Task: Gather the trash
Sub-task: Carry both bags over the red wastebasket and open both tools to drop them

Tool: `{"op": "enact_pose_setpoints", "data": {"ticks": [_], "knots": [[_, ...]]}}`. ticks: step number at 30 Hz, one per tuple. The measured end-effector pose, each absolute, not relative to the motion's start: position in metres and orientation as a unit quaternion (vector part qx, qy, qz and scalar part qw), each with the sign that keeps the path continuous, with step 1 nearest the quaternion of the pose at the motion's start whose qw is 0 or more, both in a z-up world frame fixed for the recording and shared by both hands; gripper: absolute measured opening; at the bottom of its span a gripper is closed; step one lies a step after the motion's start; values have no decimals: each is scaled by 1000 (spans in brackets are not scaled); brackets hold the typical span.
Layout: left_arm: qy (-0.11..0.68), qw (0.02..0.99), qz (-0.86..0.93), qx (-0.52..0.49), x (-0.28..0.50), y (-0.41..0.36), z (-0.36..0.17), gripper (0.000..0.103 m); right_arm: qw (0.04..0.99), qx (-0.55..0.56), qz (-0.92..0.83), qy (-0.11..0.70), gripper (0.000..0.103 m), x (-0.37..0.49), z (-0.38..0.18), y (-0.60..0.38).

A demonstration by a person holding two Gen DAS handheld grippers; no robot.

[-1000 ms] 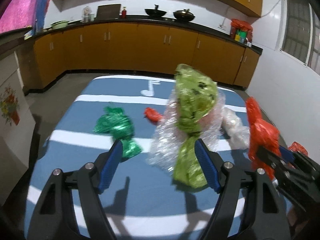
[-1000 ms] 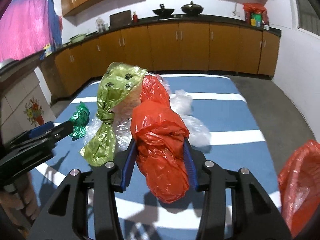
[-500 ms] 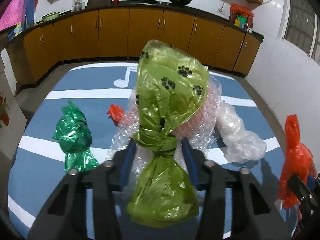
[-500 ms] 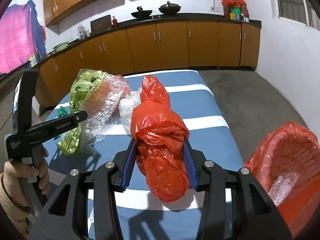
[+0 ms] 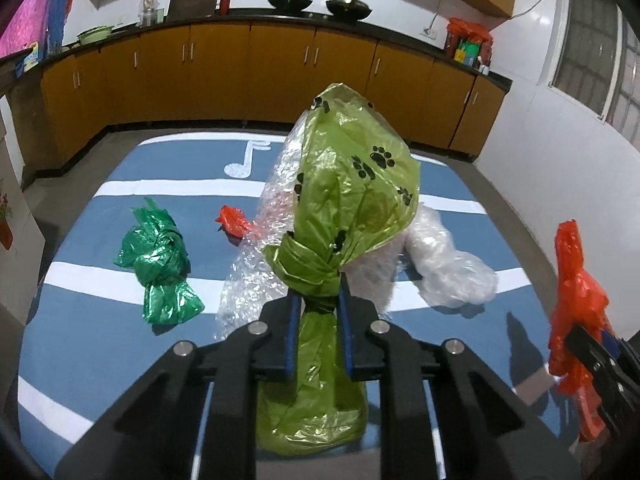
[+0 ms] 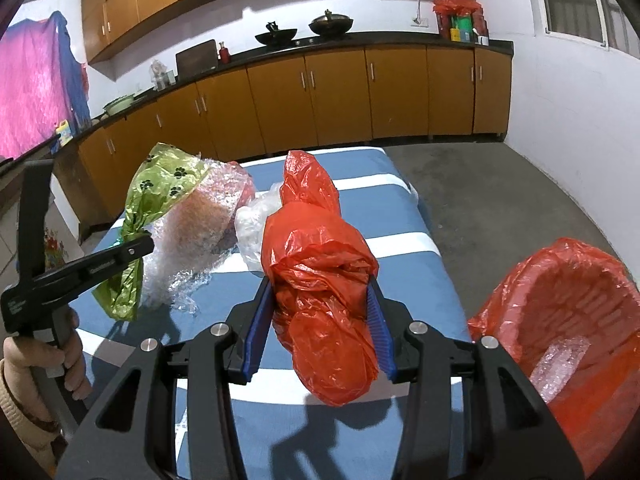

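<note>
On the blue striped table [image 5: 100, 344] in front of me, the lime paw-print bag [image 5: 352, 200] rises toward twelve o'clock, my left gripper [image 5: 318, 312] clamped narrow on its knotted neck, bubble wrap [image 5: 248, 292] clinging behind it. At three o'clock from my right gripper [image 6: 320, 312] sits the red-lined bin [image 6: 568, 304]. That gripper squeezes the orange bag [image 6: 320, 264]. At ten o'clock from my left lies the dark green bag [image 5: 160, 256], a small red scrap [image 5: 232, 220] just beyond.

A lime-green knotted plastic bag [image 5: 352, 200] is printed with black paw marks, a crumpled plastic bag [image 6: 320, 276] is coloured red-orange, and a blue bed sheet [image 5: 100, 340] is striped white.
</note>
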State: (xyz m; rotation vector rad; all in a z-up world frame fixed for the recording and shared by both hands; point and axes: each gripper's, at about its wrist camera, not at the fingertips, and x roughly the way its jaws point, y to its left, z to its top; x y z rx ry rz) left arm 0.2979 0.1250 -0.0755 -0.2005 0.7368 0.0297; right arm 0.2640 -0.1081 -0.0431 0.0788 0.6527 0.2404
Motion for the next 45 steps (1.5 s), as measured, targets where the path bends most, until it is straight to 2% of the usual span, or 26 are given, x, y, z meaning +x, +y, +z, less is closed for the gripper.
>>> {"op": "enact_pose_setpoints", "data": {"ticks": [21,45], "knots": [[326,937,-91,-80,243,46,-18,18,957,69,54,278,46,214,-12,-170],[331,919,-211,-44,225,-70,-11,18,952,114,-52,278,46,173,-19,-264]]}}
